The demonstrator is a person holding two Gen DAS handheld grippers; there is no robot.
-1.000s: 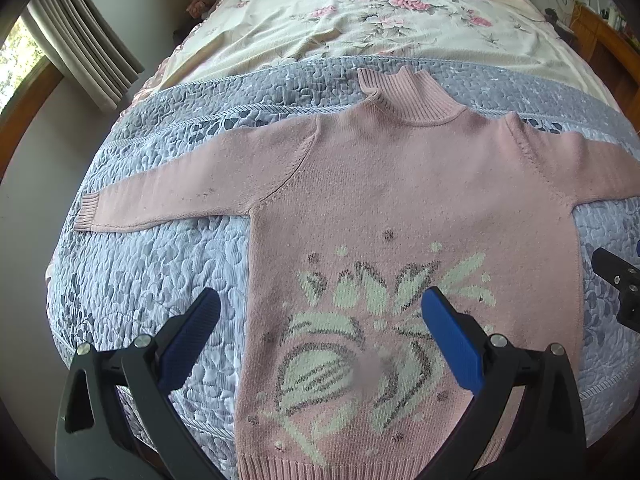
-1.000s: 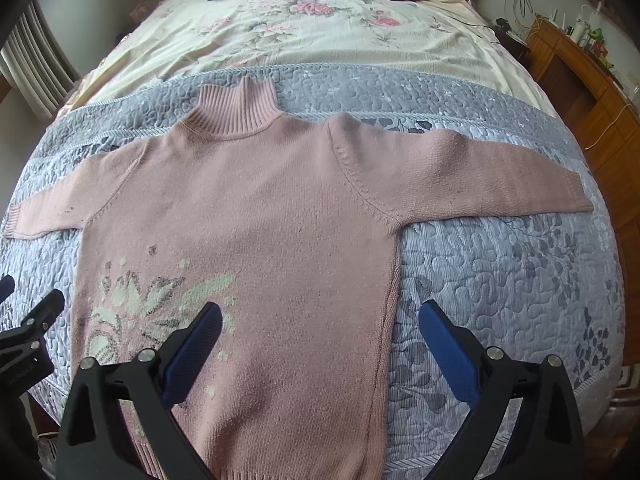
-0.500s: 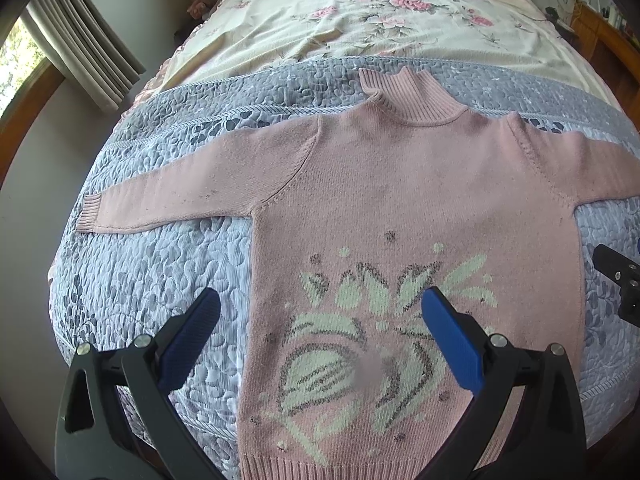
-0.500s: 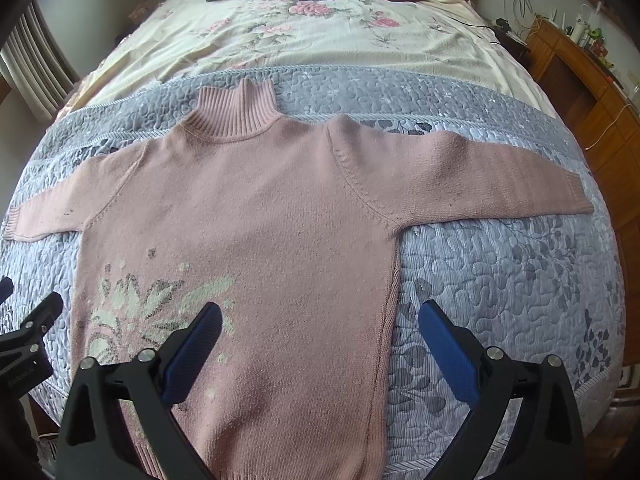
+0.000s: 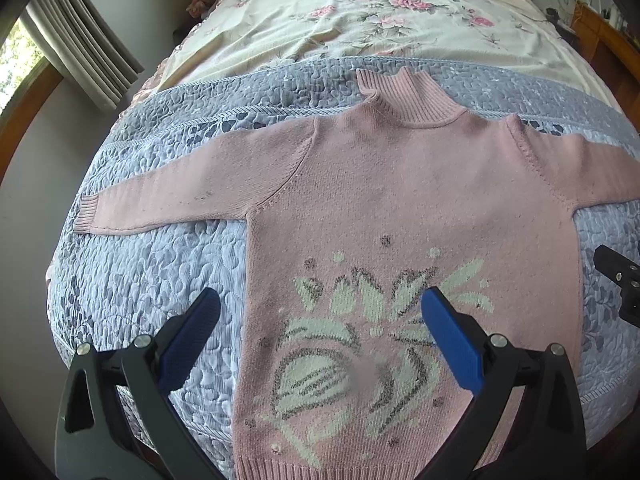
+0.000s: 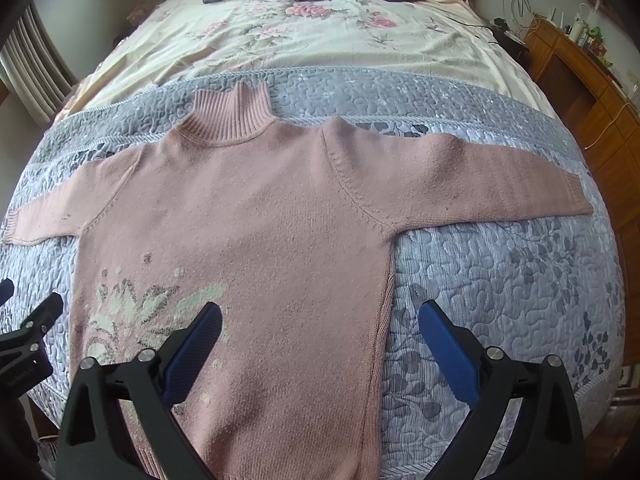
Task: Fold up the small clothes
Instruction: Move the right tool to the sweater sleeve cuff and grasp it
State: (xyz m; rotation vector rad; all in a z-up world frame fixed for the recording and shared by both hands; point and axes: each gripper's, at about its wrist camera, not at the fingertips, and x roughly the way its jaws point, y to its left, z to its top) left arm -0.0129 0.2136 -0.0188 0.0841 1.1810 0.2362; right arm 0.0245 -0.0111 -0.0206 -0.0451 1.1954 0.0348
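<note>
Spread flat on the grey quilt point(image 5: 132, 280), the pink sweater point(image 5: 400, 200) shows its left cuff only in the left view and its right cuff only in the right, both sleeves ending near the quilt's edges, while the left gripper point(image 5: 320, 320) and right gripper point(image 6: 320, 324) hover wide open, barely moved since before.

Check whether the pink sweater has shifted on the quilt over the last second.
No. The pink sweater lies flat with its collar on the same grey quilt band and its cuff near the same edge; only slight camera drift shows.
</note>
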